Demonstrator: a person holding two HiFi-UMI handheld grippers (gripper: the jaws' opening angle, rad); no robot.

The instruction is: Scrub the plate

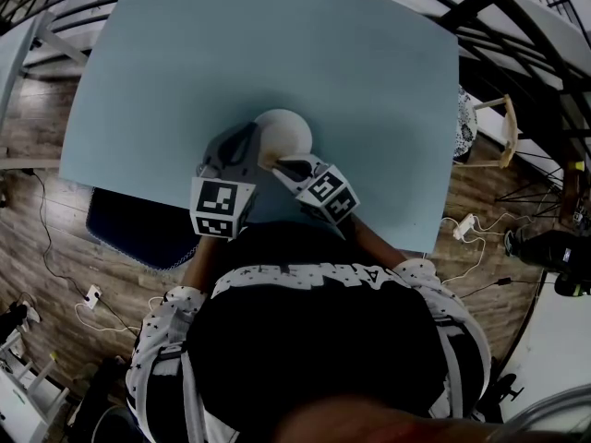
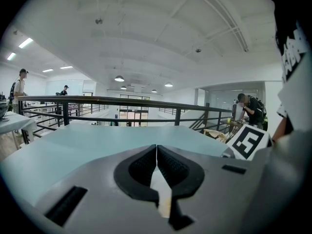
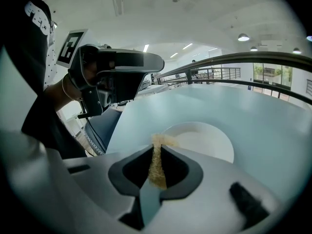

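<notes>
A white plate (image 1: 286,129) lies on the light blue table (image 1: 277,44), near its front edge. My left gripper (image 1: 247,144) reaches the plate's left rim and is shut on a thin white edge (image 2: 160,189), which looks like the plate's rim. My right gripper (image 1: 279,162) sits at the plate's near rim, shut on a tan scrub pad (image 3: 157,165). The pad's tip sticks out over the near edge of the plate (image 3: 204,141). In the right gripper view, the left gripper's body (image 3: 117,74) hangs at upper left, held by a hand.
A dark blue mat (image 1: 129,229) lies on the wooden floor under the table's left corner. A wooden chair (image 1: 494,132) stands past the right edge, with cables (image 1: 471,229) on the floor. A black railing (image 2: 122,101) runs behind the table, with people beyond it.
</notes>
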